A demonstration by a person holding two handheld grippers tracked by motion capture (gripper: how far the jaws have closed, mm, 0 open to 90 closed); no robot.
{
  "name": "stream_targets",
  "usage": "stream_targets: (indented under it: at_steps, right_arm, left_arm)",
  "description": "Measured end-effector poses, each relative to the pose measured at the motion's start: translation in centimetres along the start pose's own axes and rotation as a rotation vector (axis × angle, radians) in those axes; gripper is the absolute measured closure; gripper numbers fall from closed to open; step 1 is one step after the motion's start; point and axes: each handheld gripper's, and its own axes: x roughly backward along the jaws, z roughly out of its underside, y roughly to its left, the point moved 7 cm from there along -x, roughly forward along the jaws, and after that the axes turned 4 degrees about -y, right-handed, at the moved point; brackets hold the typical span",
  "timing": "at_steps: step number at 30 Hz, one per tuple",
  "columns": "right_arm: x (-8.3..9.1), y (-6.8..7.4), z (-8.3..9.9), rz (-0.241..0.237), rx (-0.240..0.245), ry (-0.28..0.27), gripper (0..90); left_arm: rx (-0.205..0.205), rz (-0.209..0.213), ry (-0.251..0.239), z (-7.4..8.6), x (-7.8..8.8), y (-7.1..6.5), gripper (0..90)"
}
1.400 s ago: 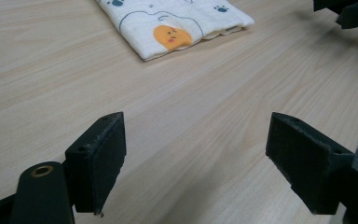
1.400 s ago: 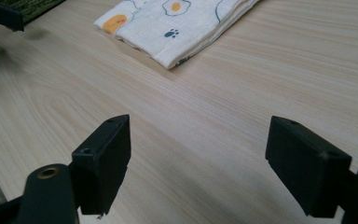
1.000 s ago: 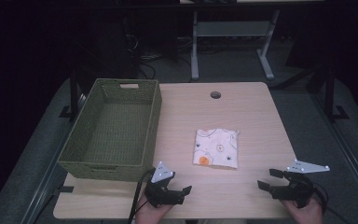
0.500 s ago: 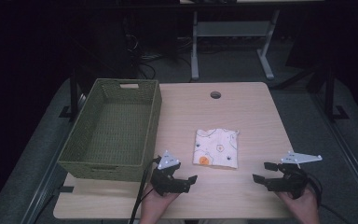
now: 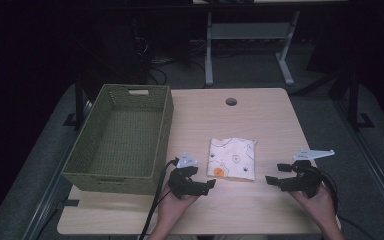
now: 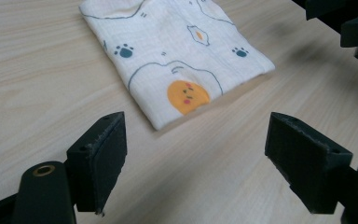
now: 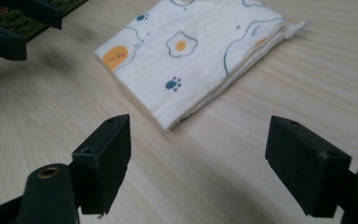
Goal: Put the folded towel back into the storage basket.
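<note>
- A folded white muslin cloth [image 5: 232, 159] lies flat on the pale wood-grain table [image 5: 260, 120], to the right of the basket and nearer the person than the round cable hole [image 5: 231, 102].
- Its crinkled weave carries printed paw marks, fried eggs and an orange face at one near corner; stacked layers show along its folded edge.
- The woven green rectangular basket [image 5: 122, 137], with a handle slot in its far wall, stands left of the cloth.
- The left gripper [image 5: 206, 184] sits just beside the cloth's near-left corner, its matte black block jaws spread wide, holding nothing.
- The right gripper [image 5: 273, 174] sits right of the cloth, apart from it, jaws likewise wide and empty.
</note>
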Motion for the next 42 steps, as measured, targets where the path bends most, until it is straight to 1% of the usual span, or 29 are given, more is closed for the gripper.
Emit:
stream_targets:
  at_steps: [5, 7, 10, 11, 12, 13, 16, 19, 21, 22, 23, 25, 26, 27, 28, 31, 33, 34, 36, 39, 40, 42]
  right_arm:
    - [-0.4, -0.4, -0.9, -0.005, -0.002, 0.018, 22.1]
    - [-0.6, -0.5, -1.3, -0.01, -0.006, 0.014, 22.4]
    - [-0.8, -0.6, -1.7, -0.008, -0.002, 0.029, 22.3]
    - [-0.8, -0.6, -1.7, -0.008, -0.002, 0.029, 22.3]
    - [-1.0, -0.6, -2.1, -0.01, 0.004, 0.031, 22.4]
    - [-1.0, -0.7, -2.2, -0.012, 0.008, 0.022, 22.6]
    - [-1.1, -0.9, -2.6, -0.014, 0.001, 0.028, 22.6]
    - [-1.2, -1.0, -2.9, -0.016, -0.002, 0.028, 22.6]
    - [-1.3, -1.0, -3.6, -0.018, 0.002, 0.021, 23.0]
    - [-1.3, -1.1, -3.8, -0.024, 0.004, 0.019, 22.9]
    - [-1.4, -1.1, -3.9, -0.026, 0.005, 0.029, 22.9]
    - [-1.5, -1.1, -4.2, -0.023, 0.009, 0.027, 22.9]
    - [-1.5, -1.1, -4.4, -0.024, 0.006, 0.028, 22.9]
    - [-1.6, -1.1, -4.8, -0.023, 0.013, 0.021, 23.0]
    - [-1.6, -1.2, -5.1, -0.029, 0.007, 0.018, 23.0]
    - [-1.9, -1.4, -5.6, -0.025, 0.004, 0.027, 23.0]
    - [-2.1, -1.5, -6.2, -0.037, -0.003, 0.013, 23.5]
    - [-2.3, -1.5, -6.3, -0.041, -0.009, 0.021, 23.5]
    - [-2.6, -1.6, -6.6, -0.039, -0.009, 0.028, 23.6]
    - [-2.9, -1.8, -7.0, -0.042, -0.009, 0.036, 23.5]
    - [-3.0, -1.8, -7.1, -0.04, -0.011, 0.039, 23.6]
    - [-3.6, -2.3, -7.5, -0.039, -0.026, 0.048, 23.7]
  left_arm:
    - [0.003, -0.002, 0.008, -0.4, -0.5, 0.1, 20.8]
    - [0.009, -0.002, 0.005, -0.5, -0.6, 0.1, 20.9]
    - [0.017, -0.002, 0.015, -0.7, -1.1, 0.2, 20.9]
    - [0.017, -0.002, 0.015, -0.7, -1.1, 0.2, 20.9]
    - [0.015, -0.002, 0.019, -0.8, -1.2, 0.3, 20.9]
    - [0.02, 0.002, 0.019, -0.9, -1.4, 0.3, 20.9]
    - [0.029, 0.006, 0.02, -1.0, -1.6, 0.3, 21.3]
    - [0.029, 0.01, 0.027, -1.2, -1.8, 0.4, 21.6]
    - [0.04, 0.014, 0.022, -1.7, -2.0, 0.5, 22.3]
    - [0.039, 0.014, 0.024, -1.8, -2.1, 0.5, 22.7]
    - [0.039, 0.018, 0.025, -2.0, -2.1, 0.5, 23.2]
    - [0.042, 0.021, 0.019, -2.2, -2.2, 0.5, 24.6]
    - [0.043, 0.021, 0.022, -2.4, -2.3, 0.5, 24.6]
    - [0.04, 0.021, 0.026, -2.6, -2.3, 0.5, 24.8]
    - [0.042, 0.021, 0.027, -2.7, -2.4, 0.5, 24.9]
    - [0.044, 0.021, 0.028, -3.2, -2.6, 0.4, 25.8]
    - [0.044, 0.02, 0.031, -3.6, -2.8, 0.5, 26.2]
    - [0.042, 0.018, 0.033, -3.8, -2.9, 0.5, 26.5]
    - [0.051, 0.021, 0.031, -4.0, -3.0, 0.6, 26.7]
    - [0.049, 0.015, 0.039, -4.1, -3.3, 0.7, 27.0]
    - [0.062, 0.018, 0.038, -4.1, -3.5, 0.8, 27.0]
    - [0.063, 0.012, 0.053, -3.9, -3.8, 1.1, 29.4]
